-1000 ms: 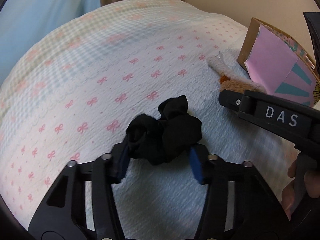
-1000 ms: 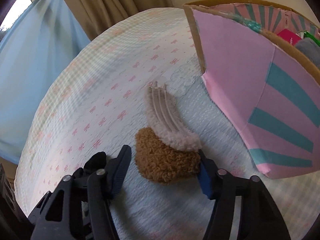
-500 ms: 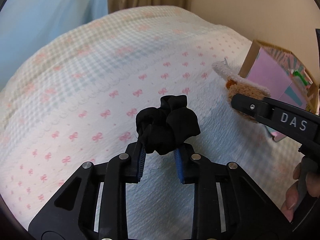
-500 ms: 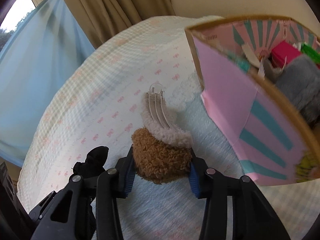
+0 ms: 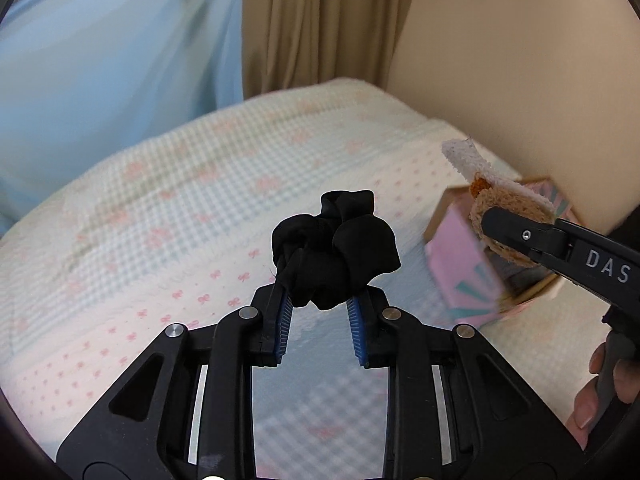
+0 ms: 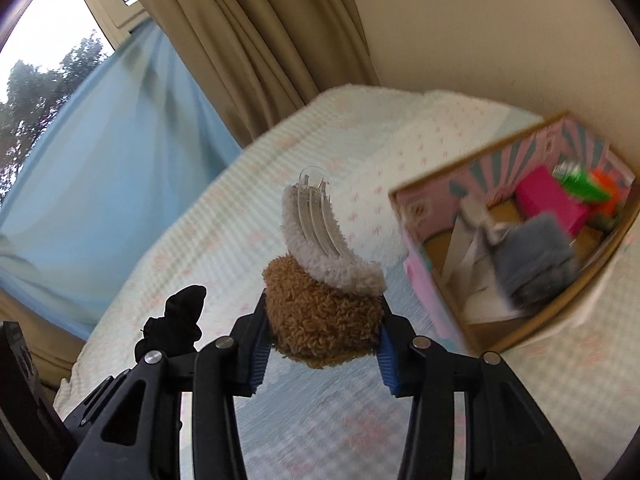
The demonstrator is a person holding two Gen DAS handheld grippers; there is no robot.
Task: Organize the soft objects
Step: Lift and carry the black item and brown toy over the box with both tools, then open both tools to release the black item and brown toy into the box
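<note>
My left gripper [image 5: 320, 312] is shut on a black scrunchie [image 5: 336, 256] and holds it in the air above the bed. My right gripper [image 6: 322, 344] is shut on a fuzzy brown and white hair clip [image 6: 324, 300] and holds it up, left of the pink cardboard box [image 6: 424, 292]. In the left wrist view the hair clip [image 5: 504, 208] and right gripper show at right, in front of the box [image 5: 460, 264]. The scrunchie [image 6: 176, 328] also shows at lower left in the right wrist view.
The bed has a quilt [image 5: 180, 200] with pink bows. The open box holds a grey fuzzy item [image 6: 536, 256], a magenta item [image 6: 548, 200] and green and orange things. Beige curtains [image 6: 260, 40], a blue curtain [image 5: 100, 60] and a wall stand behind the bed.
Both grippers closed on their objects and lifted them off the quilt. The right gripper has risen, so the box's inside now shows.
</note>
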